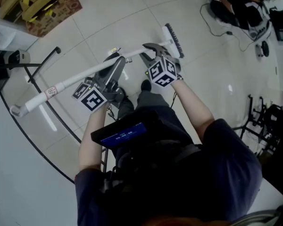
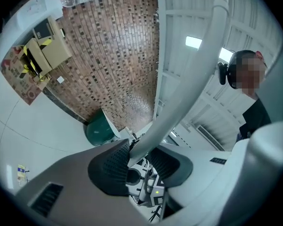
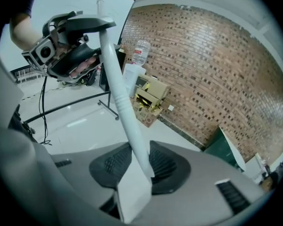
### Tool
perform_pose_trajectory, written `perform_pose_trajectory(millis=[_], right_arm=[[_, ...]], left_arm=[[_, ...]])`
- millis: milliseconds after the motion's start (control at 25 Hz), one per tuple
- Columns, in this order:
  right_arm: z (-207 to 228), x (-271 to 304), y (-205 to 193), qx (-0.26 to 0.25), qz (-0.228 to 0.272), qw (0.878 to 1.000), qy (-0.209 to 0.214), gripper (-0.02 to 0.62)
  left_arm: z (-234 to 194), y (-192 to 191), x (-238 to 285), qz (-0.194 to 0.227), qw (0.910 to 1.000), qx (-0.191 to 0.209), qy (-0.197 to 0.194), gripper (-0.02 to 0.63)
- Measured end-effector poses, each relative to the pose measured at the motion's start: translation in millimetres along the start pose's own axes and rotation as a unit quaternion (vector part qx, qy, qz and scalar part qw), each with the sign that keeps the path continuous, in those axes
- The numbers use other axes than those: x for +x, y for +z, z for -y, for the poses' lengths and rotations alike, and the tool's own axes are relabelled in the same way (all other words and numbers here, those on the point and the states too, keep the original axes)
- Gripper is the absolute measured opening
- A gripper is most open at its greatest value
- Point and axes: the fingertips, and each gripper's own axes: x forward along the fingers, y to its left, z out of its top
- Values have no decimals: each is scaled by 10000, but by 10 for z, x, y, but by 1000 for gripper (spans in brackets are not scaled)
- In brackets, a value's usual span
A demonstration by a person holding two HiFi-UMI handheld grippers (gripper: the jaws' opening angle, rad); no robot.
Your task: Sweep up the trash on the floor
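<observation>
The pale tiled floor (image 1: 108, 13) lies under everything. The long white broom (image 1: 66, 84) is slanted across in front of the person, with its brush head (image 1: 173, 39) at the far right. The fingers of the left gripper (image 2: 140, 152) are closed on the handle. The fingers of the right gripper (image 3: 140, 161) clamp it nearer the brush.

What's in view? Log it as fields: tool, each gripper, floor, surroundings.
tool: broom, white handle, brush at the far end
left gripper: shut on the broom, on the handle's middle stretch
right gripper: shut on the broom, close to the brush
floor: pale glossy tiles; one small scrap beyond the handle
surroundings: box of cardboard at the far left, brick wall behind it
</observation>
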Motion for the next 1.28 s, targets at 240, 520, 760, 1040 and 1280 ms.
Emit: perform_pose_trajectory(millis=[240, 520, 760, 1040, 1280], right_arm=[[348, -318, 146, -149, 279, 9995, 26, 135], [544, -430, 232, -447, 651, 9959, 438, 124], [622, -339, 451, -598, 880, 9928, 543, 123], [664, -589, 657, -1053, 1388, 9805, 908, 121], [278, -637, 1036, -1459, 1797, 9638, 1325, 117]], left_arm=[[376, 264, 303, 134, 9994, 299, 56, 127], [711, 247, 558, 404, 9956, 768, 363, 127], [813, 460, 584, 693, 9906, 1083, 476, 130], [1133, 462, 546, 1219, 9800, 1251, 955, 130], [1313, 603, 144, 1722, 9655, 1486, 1270, 130]])
